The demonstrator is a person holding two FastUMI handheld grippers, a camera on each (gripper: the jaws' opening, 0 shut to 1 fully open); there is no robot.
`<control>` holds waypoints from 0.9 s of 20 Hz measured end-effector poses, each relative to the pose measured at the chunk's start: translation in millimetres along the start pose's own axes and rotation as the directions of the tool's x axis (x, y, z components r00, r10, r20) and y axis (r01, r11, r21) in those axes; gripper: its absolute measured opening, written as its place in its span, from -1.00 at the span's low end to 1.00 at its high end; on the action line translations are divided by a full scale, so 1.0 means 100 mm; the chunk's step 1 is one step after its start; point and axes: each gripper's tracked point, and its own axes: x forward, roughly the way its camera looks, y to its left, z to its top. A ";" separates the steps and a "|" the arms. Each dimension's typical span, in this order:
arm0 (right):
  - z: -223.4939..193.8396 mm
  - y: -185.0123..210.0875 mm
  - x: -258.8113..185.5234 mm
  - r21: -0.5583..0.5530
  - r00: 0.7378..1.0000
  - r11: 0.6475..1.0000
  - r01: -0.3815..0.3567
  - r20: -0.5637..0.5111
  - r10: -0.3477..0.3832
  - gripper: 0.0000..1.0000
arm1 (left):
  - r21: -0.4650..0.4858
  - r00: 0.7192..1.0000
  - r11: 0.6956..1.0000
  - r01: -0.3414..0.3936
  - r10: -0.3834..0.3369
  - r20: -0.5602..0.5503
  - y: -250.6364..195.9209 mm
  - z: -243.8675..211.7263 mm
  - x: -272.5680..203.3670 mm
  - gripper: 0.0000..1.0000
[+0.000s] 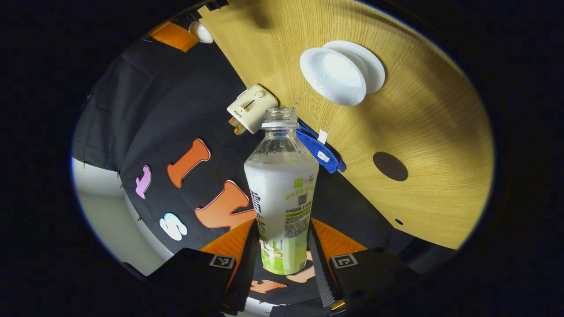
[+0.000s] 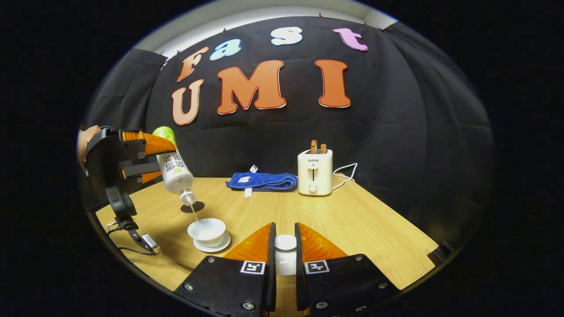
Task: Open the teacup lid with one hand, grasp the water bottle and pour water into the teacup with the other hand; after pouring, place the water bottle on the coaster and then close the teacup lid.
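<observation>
Pouring now | left gripper pinches bottle tipped neck-down so a stream falls into cup on the bench | right gripper clamps lid aside, clear of the pour | coaster waits just behind cup

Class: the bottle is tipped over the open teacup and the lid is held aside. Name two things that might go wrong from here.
1. The water bottle, held high and steeply tilted in the left gripper, pours a thin stream; it may miss the teacup and wet the table.
2. The lid, pinched in the right gripper, might slip.
</observation>
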 end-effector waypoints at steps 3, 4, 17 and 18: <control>0.00 0.04 0.01 0.011 1.000 1.000 -0.014 0.002 0.014 -0.65 | -0.068 0.999 0.997 0.036 -0.035 0.021 -0.17 0.11 -0.01 0.24; 0.00 0.05 0.00 0.012 1.000 1.000 -0.014 0.000 0.014 -0.65 | -0.108 0.998 0.993 0.055 -0.052 0.031 -0.25 0.15 0.00 0.34; 0.17 0.23 0.11 0.017 0.999 0.999 -0.046 0.020 0.046 -0.65 | -0.800 0.993 0.591 -0.101 0.105 -0.048 0.03 -0.45 -0.25 0.27; 0.20 0.28 0.13 0.016 0.998 0.998 -0.053 0.024 0.053 -0.65 | -0.833 0.988 0.536 -0.137 0.133 -0.077 0.12 -0.57 -0.26 0.19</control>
